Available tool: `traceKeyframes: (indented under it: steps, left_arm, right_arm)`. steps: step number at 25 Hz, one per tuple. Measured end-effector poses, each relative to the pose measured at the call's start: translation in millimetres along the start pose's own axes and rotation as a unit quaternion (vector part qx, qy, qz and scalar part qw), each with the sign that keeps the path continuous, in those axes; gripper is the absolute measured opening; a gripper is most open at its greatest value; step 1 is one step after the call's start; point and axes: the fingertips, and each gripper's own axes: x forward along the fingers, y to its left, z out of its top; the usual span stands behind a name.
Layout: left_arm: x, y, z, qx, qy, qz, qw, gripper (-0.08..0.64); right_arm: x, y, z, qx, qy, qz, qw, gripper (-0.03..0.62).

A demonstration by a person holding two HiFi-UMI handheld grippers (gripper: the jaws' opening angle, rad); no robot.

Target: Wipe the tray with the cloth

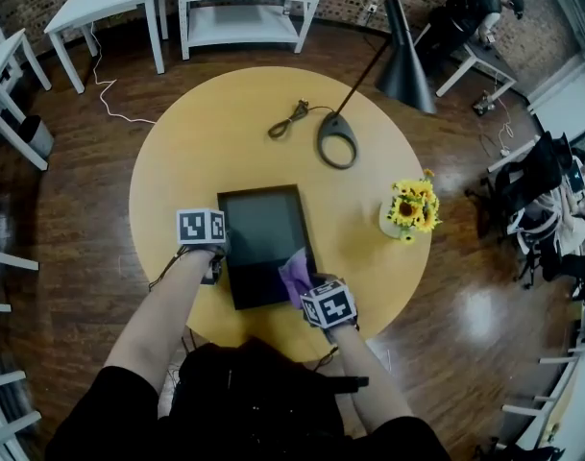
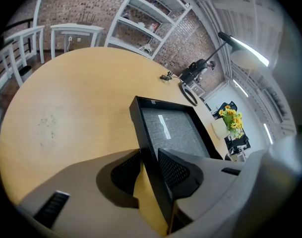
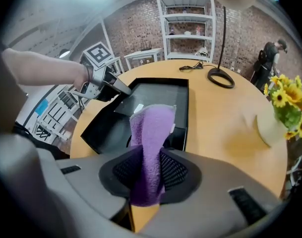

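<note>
The left gripper (image 2: 149,171) is straddling one side wall of the tray (image 2: 176,128). Its jaws are standing apart, and a gap is showing beside the outer pad. The right gripper (image 3: 150,171) is clamping the cloth (image 3: 151,128) between its pads. In the head view, the left forearm (image 1: 159,317) and right forearm (image 1: 374,382) are extending forward from dark sleeves, and both grippers are pointing downward.

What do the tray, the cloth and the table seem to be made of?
Tray: probably black plastic or metal; smooth walls, finely grained floor that reflects light.
Cloth: soft purple fabric, perhaps microfibre; fuzzy nap, limp folds.
Table: smooth pale yellow wood or laminate; hardly any grain shows.
</note>
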Motion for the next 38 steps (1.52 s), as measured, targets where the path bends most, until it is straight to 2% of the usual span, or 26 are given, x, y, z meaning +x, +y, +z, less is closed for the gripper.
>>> traceKeyframes:
  steps: [2, 4, 7, 10, 13, 16, 20, 23, 27, 31, 38]
  left_arm:
    - [0.3, 0.2, -1.1, 0.011, -0.004, 0.010, 0.9999, 0.106]
    - [0.0, 1.3, -1.2, 0.011, -0.013, 0.015, 0.9997, 0.104]
    - [-4.3, -0.1, -3.0, 0.020, -0.030, 0.015, 0.9992, 0.110]
    - [-19.1, -4.5, -4.5, 0.009, -0.062, 0.011, 0.9980, 0.112]
    - [-31.8, -11.0, -15.8, -0.006, -0.074, 0.005, 0.9972, 0.113]
    - [-34.4, -13.6, -30.2, -0.011, -0.054, 0.011, 0.9984, 0.120]
    - [-48.1, -18.8, -43.1, -0.008, -0.045, 0.024, 0.9987, 0.121]
    - [-54.3, -23.1, -59.9, -0.025, -0.041, 0.021, 0.9986, 0.121]
    - [-52.9, -26.5, -77.2, -0.026, -0.026, 0.025, 0.9990, 0.124]
    - [-52.2, -19.4, -76.9, -0.054, -0.027, 0.043, 0.9972, 0.123]
    - [-51.6, -9.1, -77.6, -0.072, -0.032, 0.080, 0.9937, 0.080]
  right_arm:
    - [2.8, 3.1, 0.2, 0.002, 0.005, 0.011, 1.000, 0.095]
    - [0.1, 7.2, 5.1, 0.023, -0.002, 0.046, 0.999, 0.095]
    - [-14.6, 0.5, 22.6, 0.062, -0.043, 0.089, 0.993, 0.095]
    - [-26.1, -30.2, 51.1, 0.047, -0.081, 0.068, 0.993, 0.095]
    - [-22.9, -59.4, 84.1, 0.014, -0.084, 0.043, 0.995, 0.095]
    - [-4.4, -82.8, 118.2, -0.009, -0.069, 0.025, 0.997, 0.097]
    - [31.6, -104.8, 161.9, -0.002, -0.041, 0.009, 0.999, 0.098]
    - [54.7, -111.0, 183.5, -0.012, -0.004, -0.006, 1.000, 0.108]
    - [68.9, -106.1, 194.8, -0.042, 0.026, -0.018, 0.999, 0.137]
    - [71.5, -100.6, 191.1, -0.006, 0.003, -0.011, 1.000, 0.137]
    - [62.7, -90.3, 166.4, 0.039, -0.012, 0.027, 0.999, 0.137]
